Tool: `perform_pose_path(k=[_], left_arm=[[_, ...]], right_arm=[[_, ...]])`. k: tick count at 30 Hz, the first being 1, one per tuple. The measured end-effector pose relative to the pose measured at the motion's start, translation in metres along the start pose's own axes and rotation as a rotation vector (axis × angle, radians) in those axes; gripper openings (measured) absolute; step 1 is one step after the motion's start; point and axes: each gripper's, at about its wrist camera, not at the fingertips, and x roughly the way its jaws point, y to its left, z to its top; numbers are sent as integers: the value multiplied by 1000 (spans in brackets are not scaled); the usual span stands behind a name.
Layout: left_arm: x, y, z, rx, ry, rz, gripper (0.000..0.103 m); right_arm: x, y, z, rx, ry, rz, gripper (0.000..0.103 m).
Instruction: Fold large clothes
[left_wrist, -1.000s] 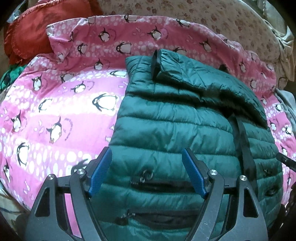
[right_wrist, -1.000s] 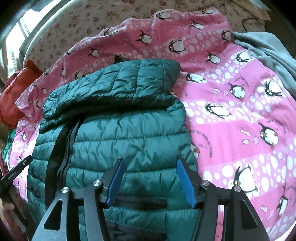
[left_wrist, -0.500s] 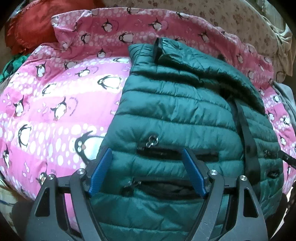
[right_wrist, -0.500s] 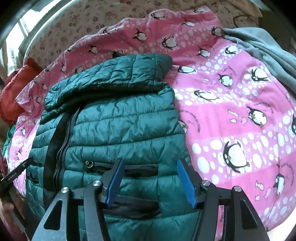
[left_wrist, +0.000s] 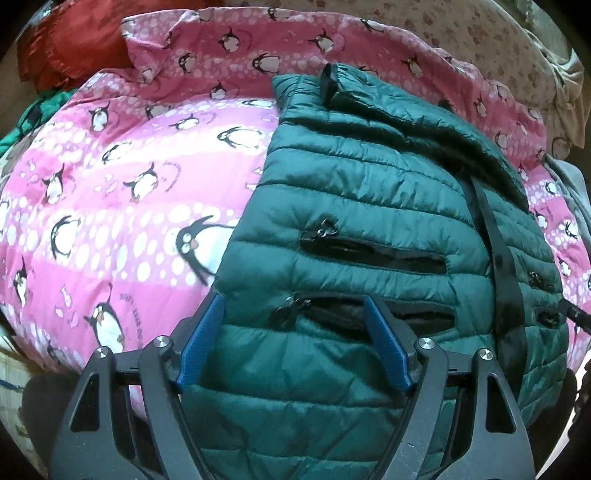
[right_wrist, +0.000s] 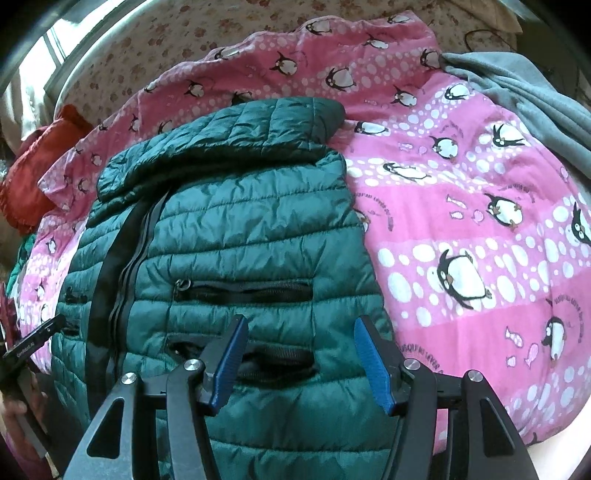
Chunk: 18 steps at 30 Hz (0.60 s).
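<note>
— So where do we stand with the jacket?

— It lies front up on the penguin blanket of the bed, collar at the far end, hem at the near edge by us. Its sleeves seem tucked in already, which is why the body reads as a narrow block.

— And our grippers?

— Both spread wide, holding nothing. Our left gripper hovers over the near left part, above the lower pocket; our right gripper sits over the near right part. We judge they are set one to each side so the hem can be taken evenly.

— What next, do we think?

— Probably close on the hem and carry it toward the collar. The quilted shell looks slippery and puffy, so a shallow bite could slide off.

— Anything nearby?

— A grey garment far right and a red cushion far left, both well apart.
</note>
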Motion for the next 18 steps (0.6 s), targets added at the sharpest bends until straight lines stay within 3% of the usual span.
perform_pose_path(k=[18], left_arm=[[-9,31,-27,-69,56,-32,79]], right_arm=[[-16,-2,-34,-6,23,16,62]])
